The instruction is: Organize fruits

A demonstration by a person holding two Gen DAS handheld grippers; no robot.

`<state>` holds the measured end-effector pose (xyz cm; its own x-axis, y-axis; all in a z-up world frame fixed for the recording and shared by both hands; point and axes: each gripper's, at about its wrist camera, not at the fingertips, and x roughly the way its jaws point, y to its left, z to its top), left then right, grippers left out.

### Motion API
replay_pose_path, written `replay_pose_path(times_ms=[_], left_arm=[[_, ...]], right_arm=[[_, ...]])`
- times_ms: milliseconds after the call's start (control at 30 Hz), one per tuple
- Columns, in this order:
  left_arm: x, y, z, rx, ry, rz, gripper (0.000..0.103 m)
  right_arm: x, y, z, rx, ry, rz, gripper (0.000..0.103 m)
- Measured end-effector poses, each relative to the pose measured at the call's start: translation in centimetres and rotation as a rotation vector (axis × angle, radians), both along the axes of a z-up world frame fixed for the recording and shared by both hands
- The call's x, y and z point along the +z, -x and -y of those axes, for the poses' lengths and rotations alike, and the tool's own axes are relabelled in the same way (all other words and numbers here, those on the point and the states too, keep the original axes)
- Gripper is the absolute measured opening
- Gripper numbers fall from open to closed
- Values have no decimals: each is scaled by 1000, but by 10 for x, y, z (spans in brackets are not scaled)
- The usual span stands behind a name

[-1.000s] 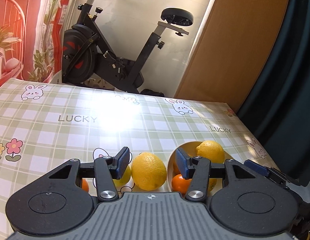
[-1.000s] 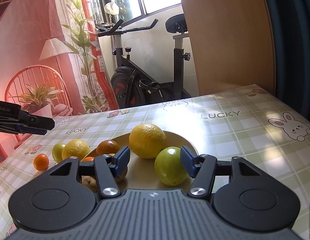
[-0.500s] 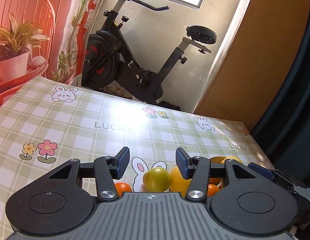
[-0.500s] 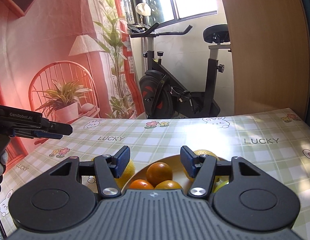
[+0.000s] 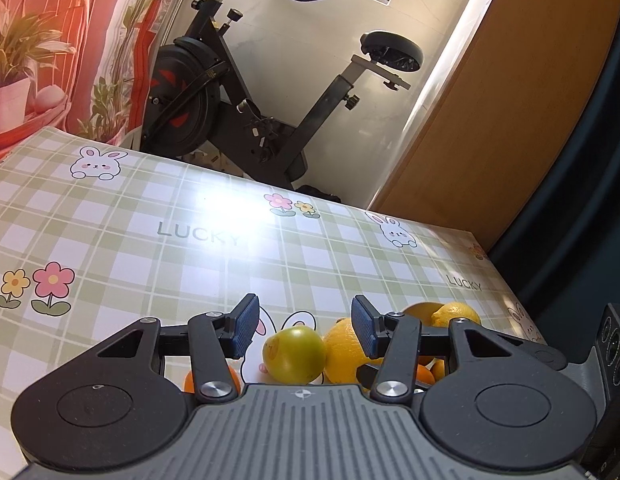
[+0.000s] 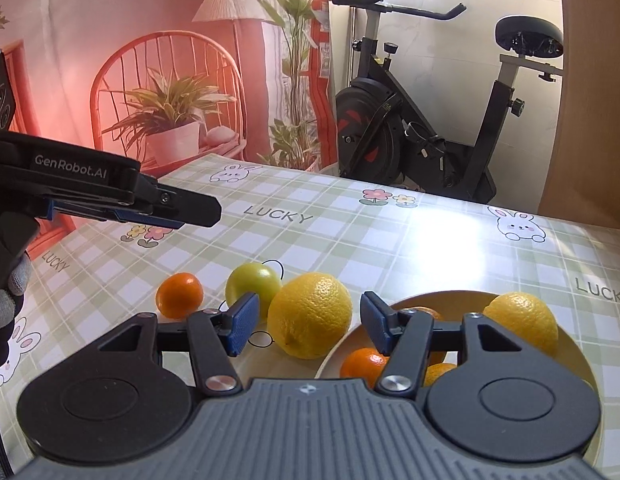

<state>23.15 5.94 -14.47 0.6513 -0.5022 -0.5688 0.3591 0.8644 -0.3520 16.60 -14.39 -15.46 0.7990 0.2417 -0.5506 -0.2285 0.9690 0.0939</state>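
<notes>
A yellow plate [image 6: 569, 352] at the right holds a lemon [image 6: 521, 320] and several small oranges [image 6: 363, 362]. On the cloth beside it lie a large lemon [image 6: 310, 314], a green fruit [image 6: 252, 284] and a small orange [image 6: 179, 294]. My right gripper [image 6: 306, 328] is open and empty, raised above the large lemon. My left gripper [image 5: 304, 326] is open and empty, raised above the green fruit [image 5: 294, 354], with the large lemon [image 5: 343, 350] and small orange [image 5: 190, 380] partly hidden behind it. The left gripper also shows in the right wrist view [image 6: 162, 210].
The table carries a green checked cloth [image 5: 150, 240] with rabbits and flowers. An exercise bike [image 5: 238, 112] stands beyond the far edge. A wooden panel [image 5: 489, 120] is at the right, a painted backdrop [image 6: 130, 60] at the left.
Both grippers have risen and drawn back, tilting upward. The right gripper has swung left from over the plate to over the large lemon. Both stay open and empty.
</notes>
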Motion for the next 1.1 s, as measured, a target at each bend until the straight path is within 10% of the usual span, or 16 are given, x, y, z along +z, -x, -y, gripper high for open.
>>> replay_pose_path(times_ms=[500, 1100], left_arm=[[-20, -11, 19, -119, -7, -53, 53], [-38, -8, 27, -163, -46, -102, 53]], right_arm=[[-16, -27, -15, 15, 30, -102, 66], [-23, -3, -21, 74, 7, -112, 47]])
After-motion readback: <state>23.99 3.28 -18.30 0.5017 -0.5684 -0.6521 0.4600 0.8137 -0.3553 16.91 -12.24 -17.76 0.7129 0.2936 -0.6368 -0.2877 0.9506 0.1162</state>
